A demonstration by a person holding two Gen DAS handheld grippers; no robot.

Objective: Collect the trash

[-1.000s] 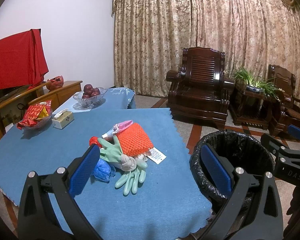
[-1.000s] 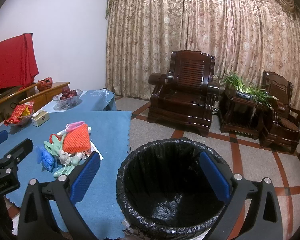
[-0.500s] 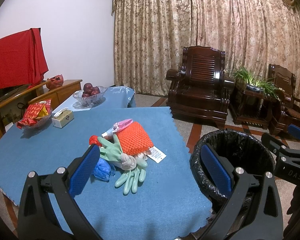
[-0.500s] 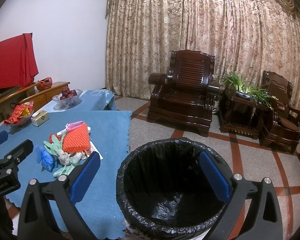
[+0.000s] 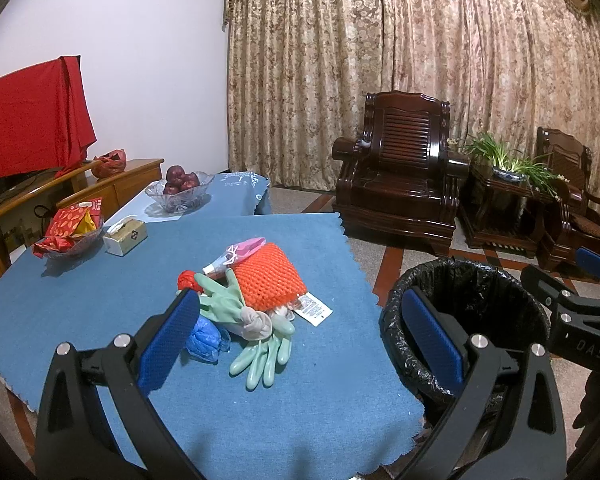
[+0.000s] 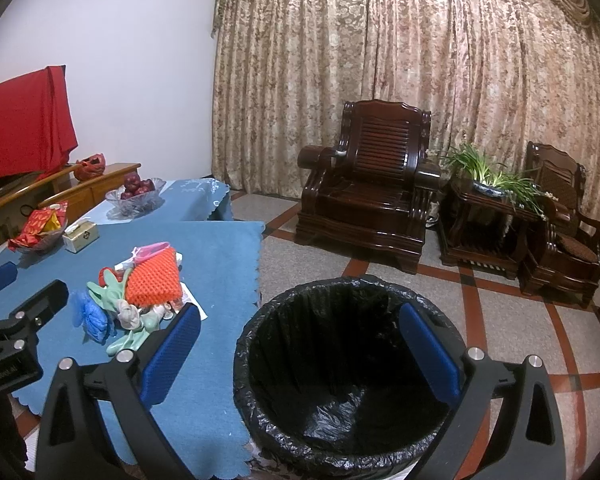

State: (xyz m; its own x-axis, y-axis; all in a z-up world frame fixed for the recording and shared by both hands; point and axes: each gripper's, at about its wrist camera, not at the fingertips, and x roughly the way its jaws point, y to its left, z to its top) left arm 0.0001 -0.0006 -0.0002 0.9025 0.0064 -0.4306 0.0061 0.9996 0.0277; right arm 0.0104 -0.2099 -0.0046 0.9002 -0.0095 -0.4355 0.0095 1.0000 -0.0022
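Observation:
A pile of trash lies mid-table on the blue cloth (image 5: 100,300): an orange foam net (image 5: 268,276), pale green rubber gloves (image 5: 260,352), a crumpled blue glove (image 5: 204,338), a pink wrapper (image 5: 246,246), a red scrap (image 5: 187,280) and a white label (image 5: 312,310). My left gripper (image 5: 300,340) hovers open just short of the pile, nothing between its fingers. My right gripper (image 6: 300,352) hangs open above the bin (image 6: 340,380), which has a black liner and looks bare inside. The same pile shows in the right wrist view, with the orange foam net (image 6: 154,280) at the left.
A glass bowl of red fruit (image 5: 180,192), a bowl of red packets (image 5: 72,232) and a small tissue box (image 5: 125,236) stand at the table's far side. Dark wooden armchairs (image 5: 400,184) and a plant stand (image 5: 500,200) line the curtain. The bin (image 5: 472,320) stands off the table's right edge.

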